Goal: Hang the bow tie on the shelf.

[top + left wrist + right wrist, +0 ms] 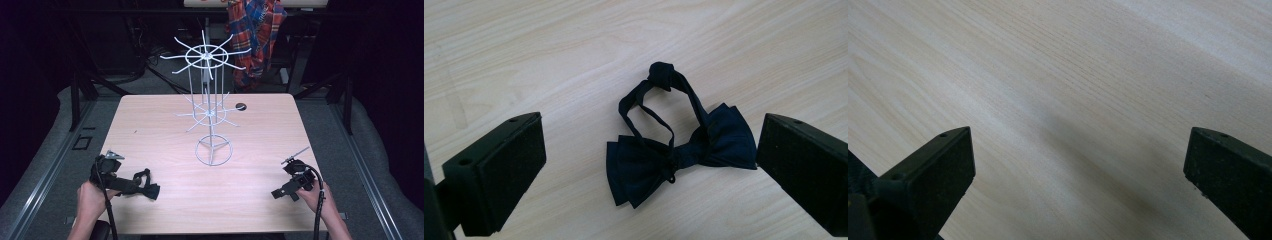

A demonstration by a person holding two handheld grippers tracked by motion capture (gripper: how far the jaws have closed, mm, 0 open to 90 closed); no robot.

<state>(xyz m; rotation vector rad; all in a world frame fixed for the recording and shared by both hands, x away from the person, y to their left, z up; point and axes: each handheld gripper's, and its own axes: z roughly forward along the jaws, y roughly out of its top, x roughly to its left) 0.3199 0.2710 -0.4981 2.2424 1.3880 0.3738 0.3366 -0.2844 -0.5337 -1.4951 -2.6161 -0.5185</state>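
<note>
A dark navy bow tie [679, 152] with a looped neck strap lies flat on the light wood table [165, 125]. My left gripper [649, 165] is open, its two black jaws standing wide on either side of the bow tie without touching it. In the high view the left gripper [142, 186] sits at the table's near left corner, with the bow tie [148, 189] at its tip. My right gripper [281, 192] hovers open near the table's front right, over bare wood [1073, 100]. A white wire display rack [209, 107] with two tiers of hooks stands at the table's middle.
A small dark round hole [241, 106] sits in the tabletop behind the rack. A plaid cloth [257, 35] hangs beyond the far edge. Dark floor and metal rails surround the table.
</note>
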